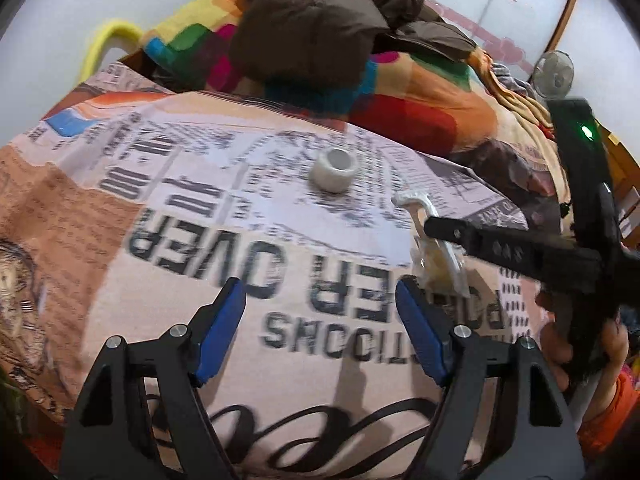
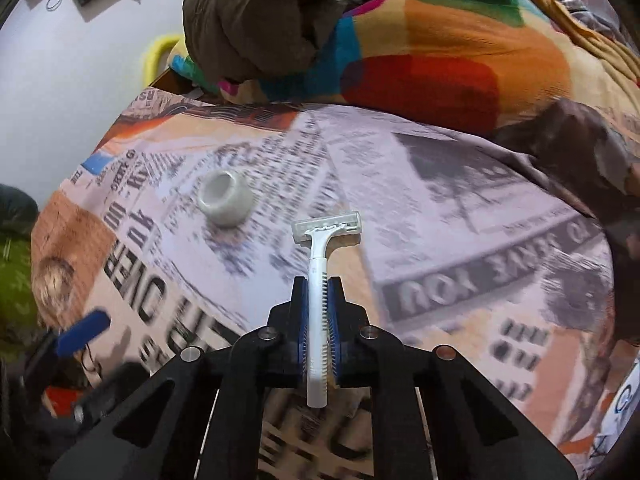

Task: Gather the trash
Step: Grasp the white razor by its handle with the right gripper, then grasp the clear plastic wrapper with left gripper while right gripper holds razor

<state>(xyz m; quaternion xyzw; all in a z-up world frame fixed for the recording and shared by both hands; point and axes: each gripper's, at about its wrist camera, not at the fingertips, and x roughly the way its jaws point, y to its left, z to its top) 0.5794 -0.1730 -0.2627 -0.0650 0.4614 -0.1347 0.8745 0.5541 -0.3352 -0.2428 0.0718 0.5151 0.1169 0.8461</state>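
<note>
My right gripper (image 2: 318, 284) is shut on the handle of a white disposable razor (image 2: 318, 264), whose head points forward above the newspaper-print bedsheet (image 2: 440, 208). A white tape roll (image 2: 226, 200) lies on the sheet to the razor's left; it also shows in the left wrist view (image 1: 335, 170). My left gripper (image 1: 320, 300) is open and empty over the sheet. In the left wrist view the right gripper (image 1: 430, 226) comes in from the right with the razor (image 1: 416, 206), above a crumpled clear wrapper (image 1: 440, 264).
A multicoloured blanket (image 1: 420, 96) and a brown jacket (image 1: 320, 20) are piled at the far side of the bed. A yellow chair back (image 1: 108, 40) stands at the far left by the wall. A small fan (image 1: 554, 74) stands far right.
</note>
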